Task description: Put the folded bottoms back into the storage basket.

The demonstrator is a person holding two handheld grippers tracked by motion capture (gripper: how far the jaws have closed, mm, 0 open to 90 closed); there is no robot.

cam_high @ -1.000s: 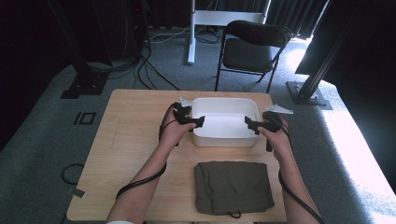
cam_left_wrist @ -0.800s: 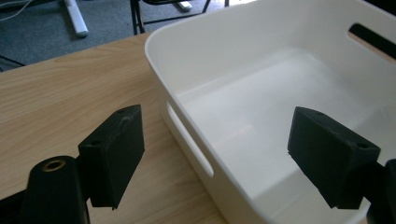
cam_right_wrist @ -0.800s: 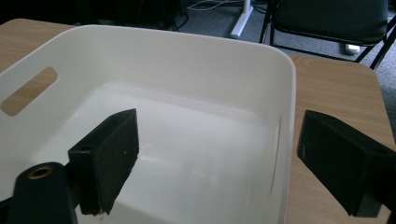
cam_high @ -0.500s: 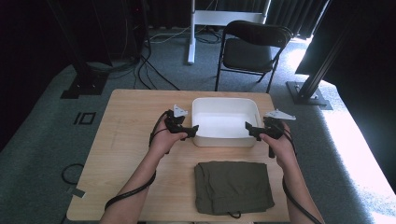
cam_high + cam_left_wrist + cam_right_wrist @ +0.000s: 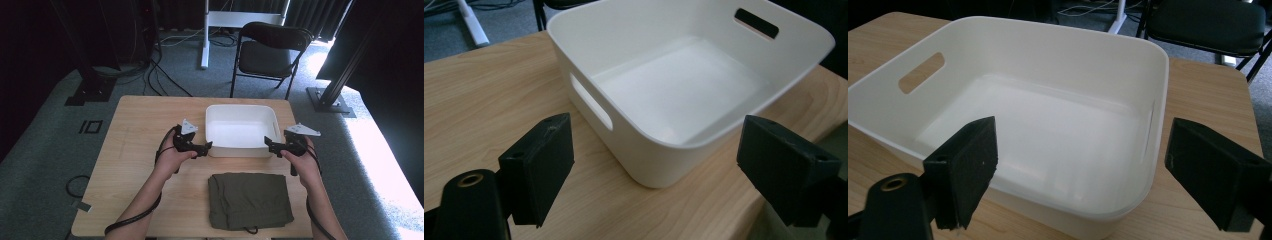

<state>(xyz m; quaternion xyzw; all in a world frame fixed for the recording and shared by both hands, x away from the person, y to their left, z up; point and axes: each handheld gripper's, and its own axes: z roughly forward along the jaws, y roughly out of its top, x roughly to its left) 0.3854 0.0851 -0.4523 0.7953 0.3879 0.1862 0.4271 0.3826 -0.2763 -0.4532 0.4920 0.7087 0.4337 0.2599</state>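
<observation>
Bin between two spread pairs of jaws

Bin handling comes first: the white plastic bin (image 5: 240, 130) looks light, stiff and smooth-walled, so it may slip under a flat pinch. Its oval handle slots in the end walls and its rolled rim look the surest places to take hold, one per side.

The left gripper (image 5: 200, 148) has its jaws spread with nothing between them; they have just been opening a little further. From its jaws, the bin's near corner lies just ahead, apart from both pads. The right gripper (image 5: 272, 146) also holds its jaws wide and empty, with the bin's rim just ahead and below. Behind both pairs of jaws, nearer the person, a folded olive-green cloth (image 5: 249, 200) lies on the tabletop (image 5: 135, 130), soft and limp.
</observation>
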